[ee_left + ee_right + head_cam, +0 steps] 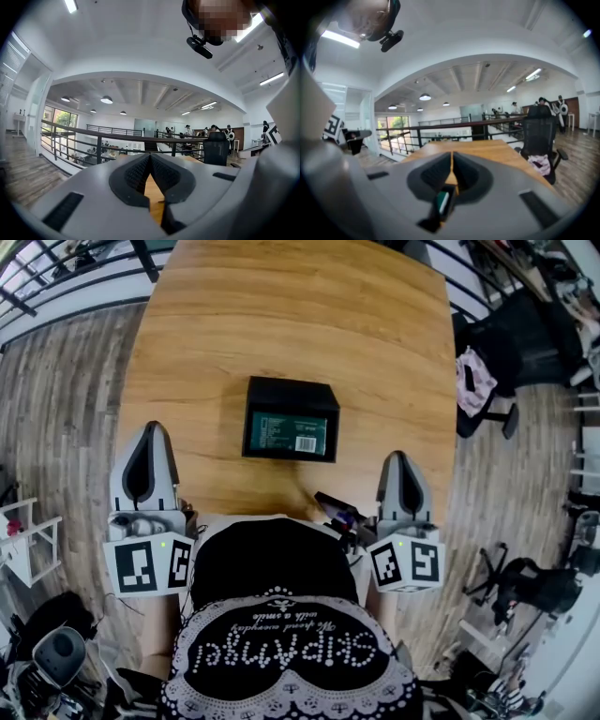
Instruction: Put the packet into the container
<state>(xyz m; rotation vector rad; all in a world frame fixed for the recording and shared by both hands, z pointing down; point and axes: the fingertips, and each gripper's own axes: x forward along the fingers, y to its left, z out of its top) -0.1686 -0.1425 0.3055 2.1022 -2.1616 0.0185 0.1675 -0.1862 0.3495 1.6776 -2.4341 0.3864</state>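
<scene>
Nearest, the 2 grippers hang at the table's near edge, 1 on each side of the person's body. The left gripper (151, 433) has its jaws pressed together with nothing between them; its own view shows only a bare strip of wood past the closed pads. The right gripper (398, 459) is likewise closed and empty, and through the gap under its jaws the dark box with a slip of green shows ahead of it. Just left of the right gripper, at the table edge, lies a small dark object (336, 510) with a purple part; what it is cannot be made out.

Further out, in the middle of the table (281, 315), stands the black container (291, 390). The green packet (289, 432) lies flat inside it, label and barcode facing up, within the walls.

By this showing the task looks finished: the packet is in, neither gripper touches it, and nothing seems left but perhaps a lid, of which none is in view.

The rest of the tabletop is bare wood. To the right, off the table, is a black office chair (516, 329) with a pink cloth (473, 381) on it. At the far left runs a railing (56, 277). Nothing stands between the grippers and the container.
</scene>
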